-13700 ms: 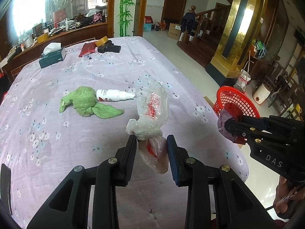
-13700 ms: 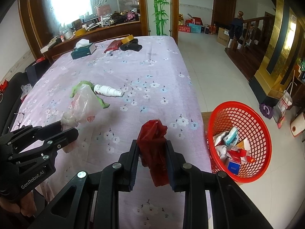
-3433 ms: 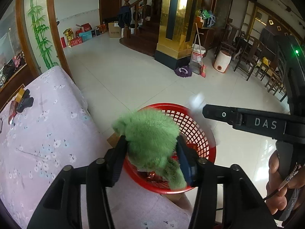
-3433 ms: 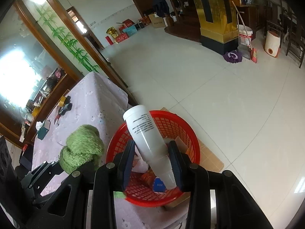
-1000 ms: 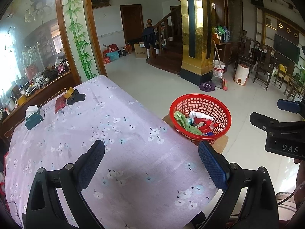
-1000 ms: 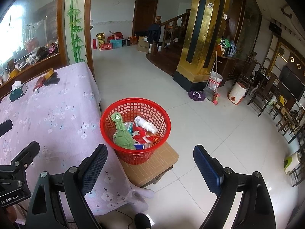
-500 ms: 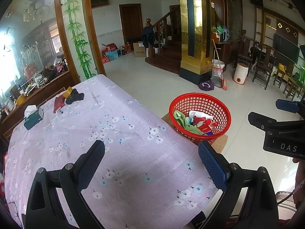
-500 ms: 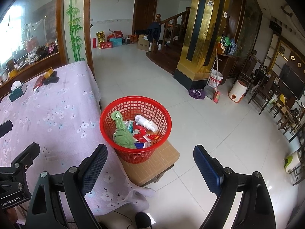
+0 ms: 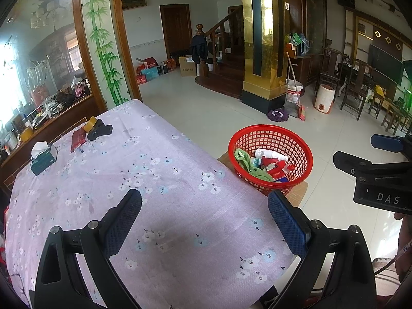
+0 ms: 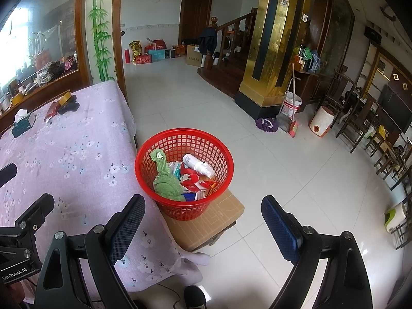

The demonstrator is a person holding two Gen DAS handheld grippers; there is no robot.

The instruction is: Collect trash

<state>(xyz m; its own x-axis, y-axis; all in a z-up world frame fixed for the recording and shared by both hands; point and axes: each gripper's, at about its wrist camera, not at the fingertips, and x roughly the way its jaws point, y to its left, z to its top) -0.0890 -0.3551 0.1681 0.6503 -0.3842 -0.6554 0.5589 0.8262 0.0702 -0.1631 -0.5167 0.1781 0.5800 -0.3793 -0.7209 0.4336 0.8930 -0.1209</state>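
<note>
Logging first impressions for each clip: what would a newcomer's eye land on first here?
The red basket on a low cardboard-topped stand beside the table, with a green cloth and a white bottle lying among wrappers inside it. Next, the table's purple flowered cloth, bare nearby, with a tissue box at its far end. Both tongs, left and right, gape open and hold nothing.

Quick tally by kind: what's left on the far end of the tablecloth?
Tissue box: 1
Red packet: 1
Tape roll: 1
Black item: 1
Total: 4
</note>
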